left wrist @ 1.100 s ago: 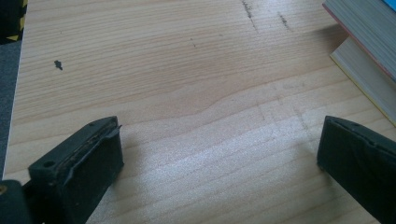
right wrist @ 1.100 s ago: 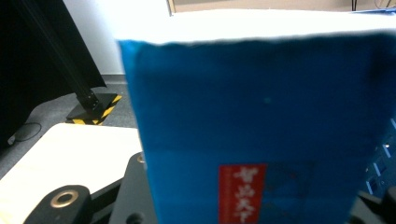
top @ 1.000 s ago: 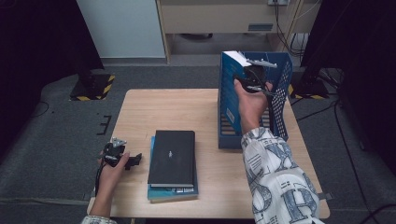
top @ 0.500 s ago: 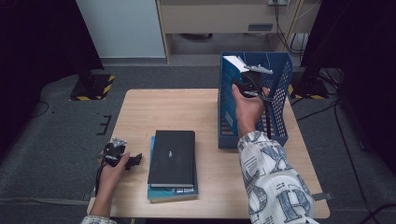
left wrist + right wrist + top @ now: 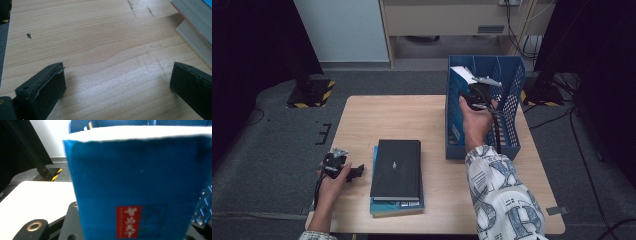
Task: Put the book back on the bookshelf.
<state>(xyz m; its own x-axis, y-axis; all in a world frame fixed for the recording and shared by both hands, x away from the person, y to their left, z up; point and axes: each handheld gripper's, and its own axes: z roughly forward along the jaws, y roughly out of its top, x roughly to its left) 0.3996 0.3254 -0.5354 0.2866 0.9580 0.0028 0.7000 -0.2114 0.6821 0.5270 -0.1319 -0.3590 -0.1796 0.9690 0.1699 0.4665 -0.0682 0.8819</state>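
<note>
My right gripper (image 5: 479, 95) is shut on a blue book (image 5: 140, 185) with a red label. I hold it upright, its white page edge (image 5: 462, 75) uppermost, over the left part of the blue mesh file rack (image 5: 512, 75). In the right gripper view the book hides most of the rack (image 5: 202, 202). My left gripper (image 5: 354, 171) lies near the table's front left edge, open with nothing between its jaws (image 5: 117, 80). Just to its right is a stack of books: a black book (image 5: 396, 168) on top of a blue one (image 5: 397, 205).
The wooden table (image 5: 412, 120) has bare room between the stack and the rack. The stack's page edges (image 5: 195, 22) lie close to my left gripper. Black stands with yellow-black striped feet (image 5: 309, 95) are on the grey floor beyond the table.
My right hand has sunk a little, carrying the blue book lower into the rack. The left hand has kept still.
</note>
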